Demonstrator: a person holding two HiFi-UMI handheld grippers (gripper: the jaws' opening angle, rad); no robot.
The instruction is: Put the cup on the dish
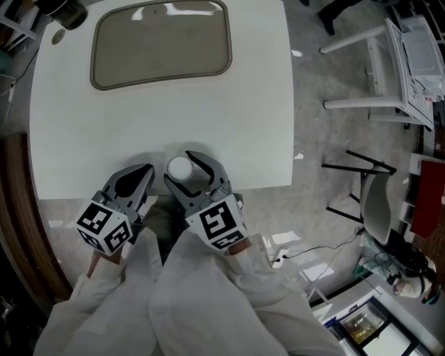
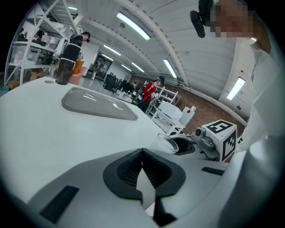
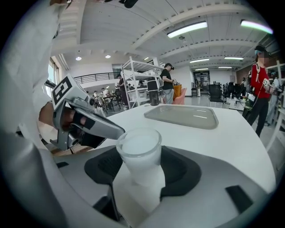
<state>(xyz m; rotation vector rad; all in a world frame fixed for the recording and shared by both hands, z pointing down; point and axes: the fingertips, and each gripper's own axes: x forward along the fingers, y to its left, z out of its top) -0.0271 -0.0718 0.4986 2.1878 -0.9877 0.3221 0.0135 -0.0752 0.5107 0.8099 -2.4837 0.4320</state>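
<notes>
A frosted white cup (image 1: 180,168) (image 3: 140,156) stands upright between the jaws of my right gripper (image 1: 195,175) (image 3: 141,173), which is shut on it near the table's near edge. From the left gripper view the cup (image 2: 165,143) shows at the right as a clear rim. The dish (image 1: 161,43) (image 3: 183,116) (image 2: 98,104) is a grey rounded-rectangle tray at the far side of the white table (image 1: 90,132). My left gripper (image 1: 131,188) (image 2: 143,167) is just left of the right one, shut with nothing between its pads.
A dark bottle (image 2: 63,71) and a round object (image 1: 65,12) stand at the table's far left corner. White racks and a chair (image 1: 379,69) are on the floor to the right. People stand in the background (image 3: 259,84).
</notes>
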